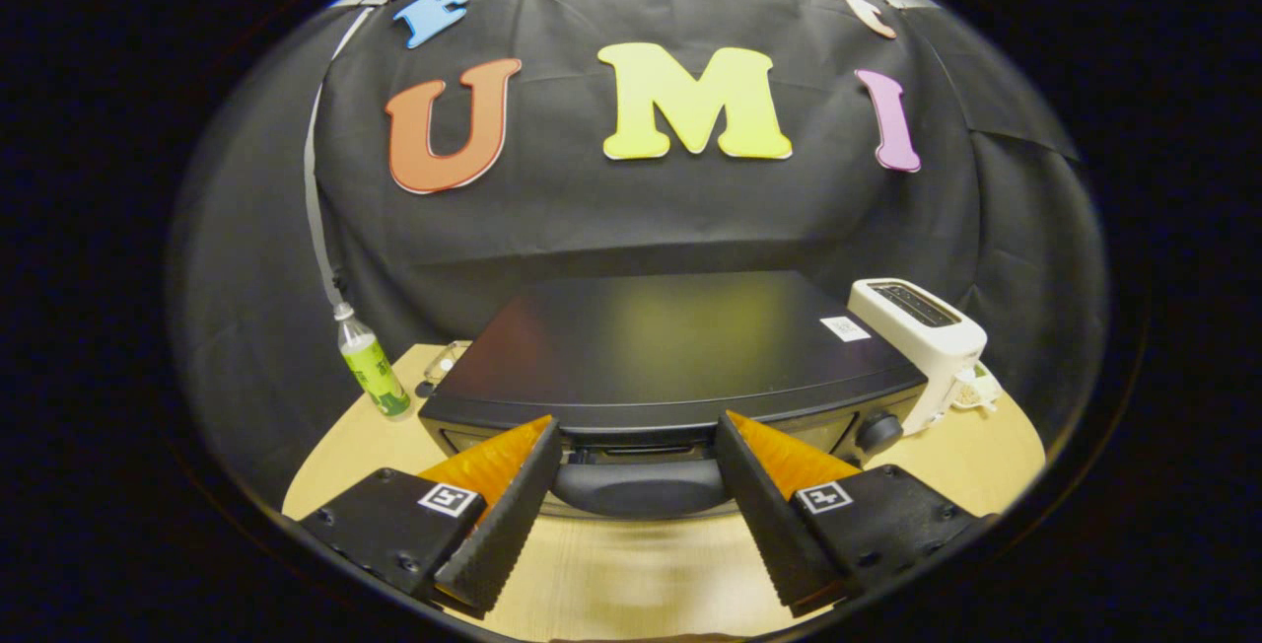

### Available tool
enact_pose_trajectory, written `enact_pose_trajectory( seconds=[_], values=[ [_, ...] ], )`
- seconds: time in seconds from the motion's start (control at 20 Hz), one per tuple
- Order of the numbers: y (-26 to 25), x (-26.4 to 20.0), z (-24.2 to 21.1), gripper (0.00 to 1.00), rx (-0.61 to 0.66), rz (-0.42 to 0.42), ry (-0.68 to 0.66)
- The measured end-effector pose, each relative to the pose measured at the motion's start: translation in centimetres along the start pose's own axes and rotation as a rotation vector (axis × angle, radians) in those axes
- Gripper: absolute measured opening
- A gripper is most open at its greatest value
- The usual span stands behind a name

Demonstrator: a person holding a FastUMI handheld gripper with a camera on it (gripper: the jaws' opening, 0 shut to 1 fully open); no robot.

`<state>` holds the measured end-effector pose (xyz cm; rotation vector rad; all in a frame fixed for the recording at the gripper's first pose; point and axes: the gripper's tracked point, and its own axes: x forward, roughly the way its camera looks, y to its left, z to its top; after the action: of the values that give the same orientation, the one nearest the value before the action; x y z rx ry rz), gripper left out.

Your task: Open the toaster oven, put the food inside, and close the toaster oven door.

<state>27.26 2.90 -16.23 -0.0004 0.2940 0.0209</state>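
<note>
A black toaster oven [670,347] stands on the wooden table [641,584], seen from above its front edge, with its door shut. Its dark curved door handle [639,487] lies between my two fingers, just ahead of the tips. My gripper [636,436] is open, its fingers spread to either side of the handle without pressing on it. A round knob [877,431] sits at the oven's front right. No food is visible in this view.
A white slot toaster [922,332] stands to the right of the oven, with a small white object [976,392] behind it. A clear bottle with a green label [373,367] stands to the oven's left, by the table's edge.
</note>
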Motion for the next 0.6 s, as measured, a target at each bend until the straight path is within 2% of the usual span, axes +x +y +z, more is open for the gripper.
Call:
enact_pose_trajectory(
  seconds=[0.1, 0.25, 0.6],
  values=[
    [0.2, 0.6, -0.1, 1.00, -0.037, -0.023, -0.024],
    [0.2, -0.1, -0.6, 1.00, -0.015, -0.044, -0.045],
    [0.1, -3.5, -3.5, 0.99, -0.024, 0.013, -0.097]
  ],
)
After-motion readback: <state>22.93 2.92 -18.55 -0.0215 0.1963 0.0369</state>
